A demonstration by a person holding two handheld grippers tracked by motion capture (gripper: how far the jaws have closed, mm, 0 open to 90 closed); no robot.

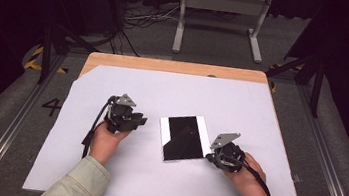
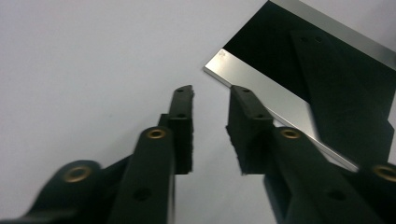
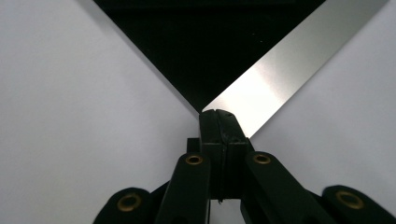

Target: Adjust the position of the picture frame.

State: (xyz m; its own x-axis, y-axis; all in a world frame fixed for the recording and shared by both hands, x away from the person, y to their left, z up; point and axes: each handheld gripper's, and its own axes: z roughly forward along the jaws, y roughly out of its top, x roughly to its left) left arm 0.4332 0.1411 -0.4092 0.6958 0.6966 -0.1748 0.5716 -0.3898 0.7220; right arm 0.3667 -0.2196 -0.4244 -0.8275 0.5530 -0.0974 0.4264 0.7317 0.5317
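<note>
Black mirrored plate (image 3: 205,51), corner at closed right claw (image 3: 218,113) tips.

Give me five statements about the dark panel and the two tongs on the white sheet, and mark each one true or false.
1. The dark panel lies flat on the white sheet. True.
2. The right tongs stand wide open. False: their jaws are pressed together, tips at a corner of the panel.
3. The left tongs have a gap between their jaws with nothing in it. True.
4. The panel has bright, silvery strips along two opposite sides. True.
5. The left tongs grip the panel. False: they sit apart from it, off its left edge.
</note>
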